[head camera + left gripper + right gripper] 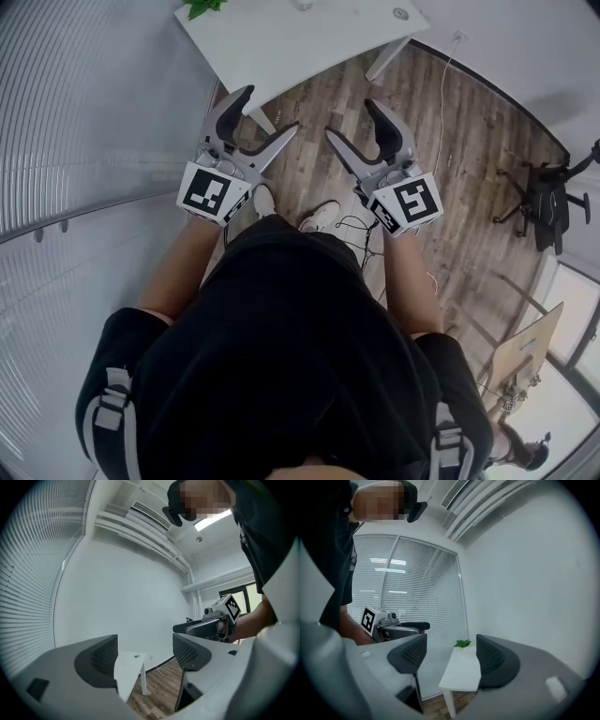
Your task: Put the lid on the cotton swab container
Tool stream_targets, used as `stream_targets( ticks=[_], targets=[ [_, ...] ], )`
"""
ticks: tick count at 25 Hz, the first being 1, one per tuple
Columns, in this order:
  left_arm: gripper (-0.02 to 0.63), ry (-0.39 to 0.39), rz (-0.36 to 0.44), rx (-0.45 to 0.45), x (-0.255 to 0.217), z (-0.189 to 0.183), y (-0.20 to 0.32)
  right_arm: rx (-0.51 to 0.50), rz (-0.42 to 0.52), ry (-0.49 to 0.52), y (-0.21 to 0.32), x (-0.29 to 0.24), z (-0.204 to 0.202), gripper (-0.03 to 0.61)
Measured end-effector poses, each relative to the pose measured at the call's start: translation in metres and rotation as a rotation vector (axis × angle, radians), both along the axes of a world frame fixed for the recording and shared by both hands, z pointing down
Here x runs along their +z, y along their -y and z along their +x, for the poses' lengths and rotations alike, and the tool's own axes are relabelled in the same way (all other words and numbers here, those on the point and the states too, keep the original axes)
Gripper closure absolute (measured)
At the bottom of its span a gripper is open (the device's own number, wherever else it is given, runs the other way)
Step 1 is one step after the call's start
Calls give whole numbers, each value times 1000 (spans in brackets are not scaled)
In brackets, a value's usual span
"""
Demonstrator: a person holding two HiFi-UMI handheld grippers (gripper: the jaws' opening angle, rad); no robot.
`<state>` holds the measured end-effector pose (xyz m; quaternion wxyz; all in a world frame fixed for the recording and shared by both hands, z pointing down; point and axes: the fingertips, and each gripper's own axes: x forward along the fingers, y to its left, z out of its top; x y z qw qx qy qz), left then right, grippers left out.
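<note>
The left gripper (269, 109) and the right gripper (351, 118) are held out level in front of the person, side by side and well apart. Both have their jaws spread wide with nothing between them; through each gap only the white table (281, 42) and the wooden floor (441, 131) show. The table stands ahead, near the window blinds, with a green plant (202, 7) at its far corner.

The container and its lid cannot be made out in any view. A small round item (400, 13) lies near the table's edge (too small to say what it is).

The task looks not yet begun, so the risks lie ahead. A light lid may skid across the smooth tabletop if a jaw nudges it before closing. The container may tip or slide if the other gripper does not steady it. A lid brought down tilted would likely jam or sit crooked.
</note>
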<state>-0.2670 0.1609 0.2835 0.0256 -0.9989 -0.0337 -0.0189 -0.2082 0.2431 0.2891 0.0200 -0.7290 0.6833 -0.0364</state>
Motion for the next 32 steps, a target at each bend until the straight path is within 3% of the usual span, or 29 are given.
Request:
stream_targets(
  ticks=[22, 32],
  targets=[
    [262, 29, 28, -9, 9, 70, -78, -27, 17, 4, -66, 9, 68, 250],
    [262, 29, -21, -29, 24, 106, -39, -44, -12, 12, -28, 19, 103, 250]
  ],
)
